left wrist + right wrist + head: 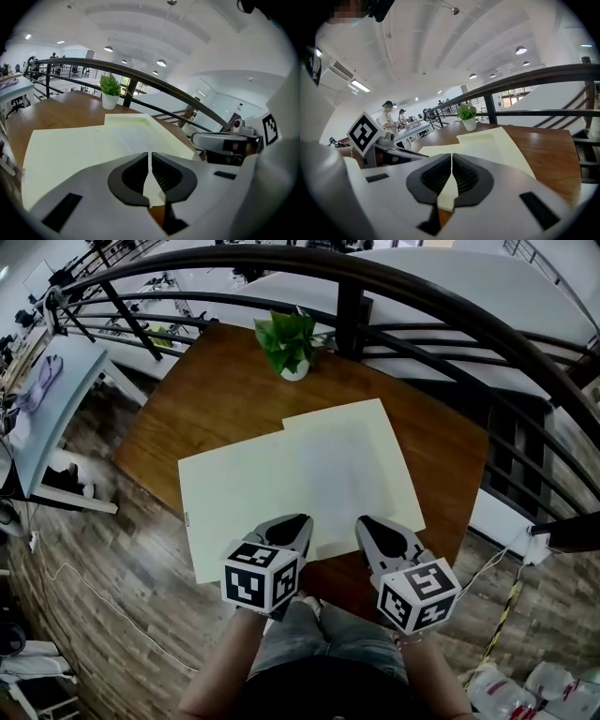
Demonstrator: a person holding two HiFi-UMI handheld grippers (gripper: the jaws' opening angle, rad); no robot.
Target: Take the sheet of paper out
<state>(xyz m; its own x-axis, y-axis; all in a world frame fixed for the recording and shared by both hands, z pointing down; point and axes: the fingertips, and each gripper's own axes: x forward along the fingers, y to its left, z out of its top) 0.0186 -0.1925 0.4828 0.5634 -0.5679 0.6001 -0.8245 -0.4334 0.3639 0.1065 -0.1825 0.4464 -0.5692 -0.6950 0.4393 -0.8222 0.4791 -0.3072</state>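
Observation:
A pale yellow folder point(246, 495) lies opened flat on the brown wooden table point(216, 395). A fainter, whiter sheet of paper point(133, 137) shows on its middle. Both grippers are at the folder's near edge, side by side. My left gripper point(302, 518) is shut, and a pale yellow edge sits pinched between its jaws in the left gripper view point(150, 157). My right gripper point(364, 519) is shut the same way on that near edge point(452, 158). Whether the white sheet is pinched along with the folder I cannot tell.
A small potted plant point(291, 345) stands at the table's far edge. A dark curved railing point(422, 296) runs behind and to the right of the table. A grey desk point(47, 399) is at the left, with wood floor below. People stand far off in the right gripper view.

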